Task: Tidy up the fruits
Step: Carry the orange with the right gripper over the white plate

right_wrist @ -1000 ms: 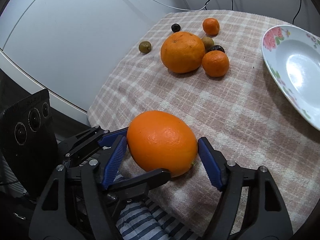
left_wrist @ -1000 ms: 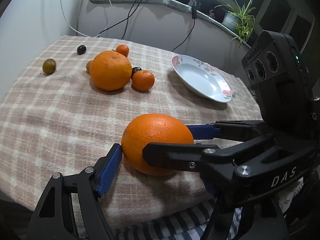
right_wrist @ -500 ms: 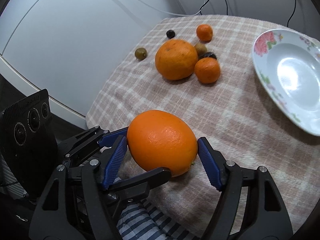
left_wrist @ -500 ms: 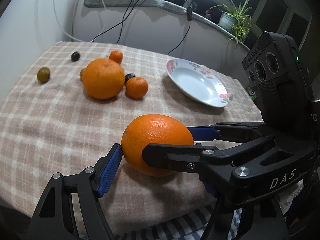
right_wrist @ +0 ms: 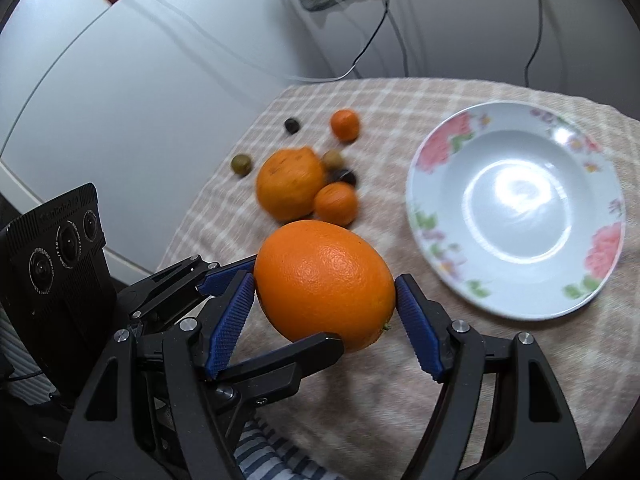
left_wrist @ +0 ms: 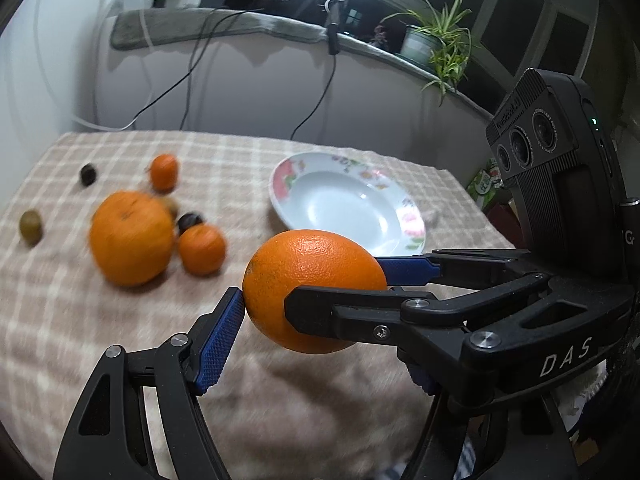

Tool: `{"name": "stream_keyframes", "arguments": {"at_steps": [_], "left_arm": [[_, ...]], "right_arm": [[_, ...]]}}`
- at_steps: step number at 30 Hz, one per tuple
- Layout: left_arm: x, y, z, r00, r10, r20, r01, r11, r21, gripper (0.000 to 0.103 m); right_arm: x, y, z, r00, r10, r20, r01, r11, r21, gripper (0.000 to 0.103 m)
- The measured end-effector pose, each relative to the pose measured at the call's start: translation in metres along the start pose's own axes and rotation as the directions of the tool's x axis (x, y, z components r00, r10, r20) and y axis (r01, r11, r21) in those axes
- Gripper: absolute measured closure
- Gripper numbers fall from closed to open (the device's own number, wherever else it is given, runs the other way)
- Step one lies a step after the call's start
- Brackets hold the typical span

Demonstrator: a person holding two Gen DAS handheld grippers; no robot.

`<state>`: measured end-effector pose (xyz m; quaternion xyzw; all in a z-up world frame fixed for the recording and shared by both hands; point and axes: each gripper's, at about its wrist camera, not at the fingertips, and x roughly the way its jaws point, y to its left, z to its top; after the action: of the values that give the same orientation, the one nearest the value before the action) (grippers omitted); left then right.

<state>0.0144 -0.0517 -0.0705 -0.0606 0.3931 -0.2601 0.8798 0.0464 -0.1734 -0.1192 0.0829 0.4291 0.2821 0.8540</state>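
Note:
A large orange [left_wrist: 314, 276] [right_wrist: 324, 284] is lifted above the checked cloth, gripped from two sides. My left gripper [left_wrist: 312, 292] and my right gripper [right_wrist: 324, 300] are both shut on it, their jaws crossing. A white floral plate [left_wrist: 348, 204] [right_wrist: 516, 216] lies empty ahead on the right. A second large orange [left_wrist: 130, 238] [right_wrist: 290, 188] lies on the left with two small mandarins [left_wrist: 202, 248] [left_wrist: 164, 172], two dark fruits [left_wrist: 88, 174] [left_wrist: 189, 221] and a green fruit [left_wrist: 31, 226].
The table [left_wrist: 100, 340] has a plaid cloth; its near edge is just below the grippers. A white wall with hanging cables [left_wrist: 192, 80] stands behind. A shelf with a potted plant [left_wrist: 436, 44] is at the back right.
Both grippers have lifted the orange off the cloth and carried it up and forward toward the plate. The other fruit has not moved.

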Motion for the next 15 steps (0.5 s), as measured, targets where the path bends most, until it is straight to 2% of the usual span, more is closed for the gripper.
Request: {"name": "stream_keyframes", "arguments": {"at_steps": [10, 15], "left_arm": [[0.032, -0.026, 0.031, 0.999, -0.044, 0.002, 0.044, 0.998, 0.053, 0.030], [0.049, -0.031, 0.039, 0.998, -0.055, -0.016, 0.056, 0.997, 0.054, 0.030]], "right_arm": [[-0.024, -0.042, 0.022, 0.997, -0.043, 0.057, 0.040, 0.998, 0.047, 0.028], [-0.021, -0.056, 0.023, 0.997, -0.059, 0.059, 0.055, 0.996, 0.072, 0.028]]}}
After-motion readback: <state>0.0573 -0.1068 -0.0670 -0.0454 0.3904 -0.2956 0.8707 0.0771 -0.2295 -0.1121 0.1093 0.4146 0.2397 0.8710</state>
